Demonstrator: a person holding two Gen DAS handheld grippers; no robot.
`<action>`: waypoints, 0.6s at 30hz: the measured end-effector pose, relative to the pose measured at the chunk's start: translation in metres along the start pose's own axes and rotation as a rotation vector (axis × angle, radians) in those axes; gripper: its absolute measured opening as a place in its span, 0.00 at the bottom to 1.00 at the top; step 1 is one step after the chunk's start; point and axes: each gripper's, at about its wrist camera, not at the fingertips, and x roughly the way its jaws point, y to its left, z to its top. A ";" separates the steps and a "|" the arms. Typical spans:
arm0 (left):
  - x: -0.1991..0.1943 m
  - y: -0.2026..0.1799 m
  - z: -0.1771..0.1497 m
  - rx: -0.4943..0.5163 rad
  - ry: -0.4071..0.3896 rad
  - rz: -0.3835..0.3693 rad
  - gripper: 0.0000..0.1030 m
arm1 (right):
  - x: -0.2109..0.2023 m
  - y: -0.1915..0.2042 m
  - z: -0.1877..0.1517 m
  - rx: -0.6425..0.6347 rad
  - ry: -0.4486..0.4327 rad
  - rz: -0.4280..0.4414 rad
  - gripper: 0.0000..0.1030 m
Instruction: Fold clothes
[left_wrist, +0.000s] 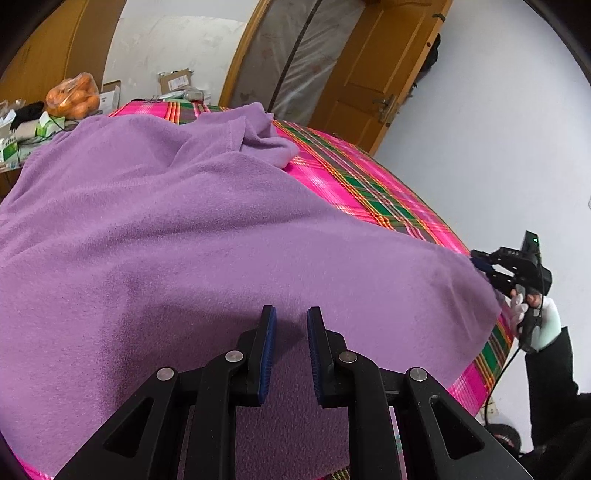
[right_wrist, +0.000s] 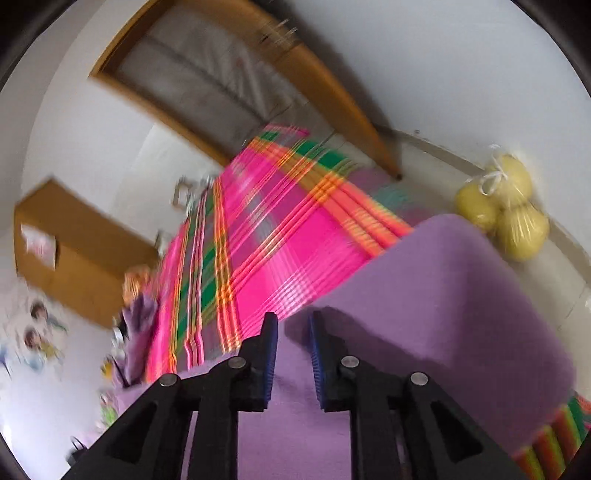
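Note:
A purple fleece garment (left_wrist: 184, 221) lies spread over a table covered in a pink plaid cloth (left_wrist: 351, 177). One sleeve is bunched at its far end. My left gripper (left_wrist: 291, 314) sits at the garment's near hem, its blue pads narrowly apart with fleece filling the gap. At the right edge, my right gripper (left_wrist: 480, 262), held by a white-gloved hand (left_wrist: 535, 317), pinches the garment's corner and pulls it taut. The blurred right wrist view shows the right gripper (right_wrist: 293, 319) with the purple garment (right_wrist: 443, 295) between its pads and rising in a fold to the right, over the plaid cloth (right_wrist: 277, 229).
A bag of oranges (left_wrist: 74, 96), small boxes (left_wrist: 173, 81) and clutter stand at the table's far left end. A wooden door (left_wrist: 380, 62) is behind the table. A bag of yellow fruit (right_wrist: 502, 210) lies by the wall, and a cardboard box (right_wrist: 74, 251) is on the left.

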 end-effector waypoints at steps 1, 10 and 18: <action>0.000 0.000 0.000 -0.003 -0.001 -0.003 0.17 | 0.001 0.000 0.004 -0.003 -0.011 -0.025 0.10; -0.002 0.009 -0.001 -0.045 -0.005 -0.047 0.17 | -0.007 0.010 0.012 0.000 -0.132 -0.138 0.12; -0.017 0.015 -0.010 -0.047 -0.020 -0.029 0.17 | 0.052 0.120 -0.058 -0.282 0.140 0.191 0.14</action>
